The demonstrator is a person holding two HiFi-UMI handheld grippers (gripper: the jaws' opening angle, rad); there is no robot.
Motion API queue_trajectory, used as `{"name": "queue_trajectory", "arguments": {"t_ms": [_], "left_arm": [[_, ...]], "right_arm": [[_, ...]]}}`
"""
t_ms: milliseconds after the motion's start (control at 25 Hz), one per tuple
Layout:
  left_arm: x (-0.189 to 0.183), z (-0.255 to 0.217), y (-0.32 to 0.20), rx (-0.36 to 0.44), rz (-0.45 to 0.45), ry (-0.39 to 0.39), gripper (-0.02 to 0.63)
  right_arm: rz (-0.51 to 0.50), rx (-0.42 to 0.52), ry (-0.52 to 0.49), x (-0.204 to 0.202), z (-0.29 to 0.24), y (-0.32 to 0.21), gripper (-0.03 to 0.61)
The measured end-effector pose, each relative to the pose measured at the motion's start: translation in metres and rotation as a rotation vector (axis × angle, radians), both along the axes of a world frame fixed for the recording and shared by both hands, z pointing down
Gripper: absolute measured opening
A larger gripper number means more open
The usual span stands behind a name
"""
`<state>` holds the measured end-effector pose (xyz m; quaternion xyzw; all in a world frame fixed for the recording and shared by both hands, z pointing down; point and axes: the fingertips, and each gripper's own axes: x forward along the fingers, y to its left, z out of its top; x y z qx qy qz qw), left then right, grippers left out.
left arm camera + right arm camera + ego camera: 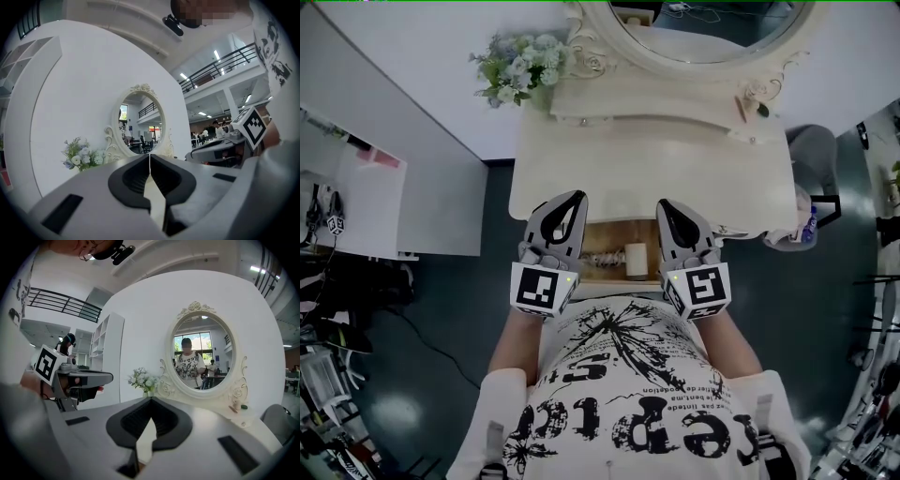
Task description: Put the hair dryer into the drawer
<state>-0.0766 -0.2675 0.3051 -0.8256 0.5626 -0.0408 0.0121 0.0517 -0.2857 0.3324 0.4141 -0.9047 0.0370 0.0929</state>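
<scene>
Head view: A person in a printed shirt stands at a cream dressing table (656,159), holding the left tongs (575,199) and right tongs (667,205) side by side above its front edge. Below that edge a drawer (602,234) stands open. The pale hair dryer (634,260) lies inside it, in the gap between the two tongs and lower than both, touching neither. A bunch of flowers (517,70) sits at the table's back left, beside an oval mirror (712,28).

Left gripper view: The left tongs are pressed together with nothing between them, pointing toward the mirror and flowers. The right tongs show off to the right. Neither the drawer nor the hair dryer shows here.

Right gripper view: The right tongs are also pressed together and empty, facing the mirror, which reflects the person. The left tongs show at the left. The hair dryer is out of sight here too.
</scene>
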Motion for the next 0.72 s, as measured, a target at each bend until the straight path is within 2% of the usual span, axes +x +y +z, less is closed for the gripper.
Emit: {"name": "queue_trajectory", "arguments": {"t_ms": [200, 400, 560, 720], "left_arm": [[0.010, -0.015, -0.005, 0.044, 0.021, 0.008, 0.021], [0.011, -0.004, -0.008, -0.001, 0.015, -0.034, 0.021], [0.011, -0.006, -0.009, 0.000, 0.020, -0.016, 0.021], [0.016, -0.003, -0.006, -0.020, 0.034, -0.039, 0.021]], "right_arm": [[-0.013, 0.014, -0.024, -0.006, -0.006, 0.002, 0.015], [-0.017, 0.041, -0.002, -0.007, -0.010, 0.002, 0.015], [-0.010, 0.043, -0.003, -0.006, -0.011, 0.002, 0.015], [-0.011, 0.043, -0.007, -0.005, -0.013, 0.004, 0.015]]}}
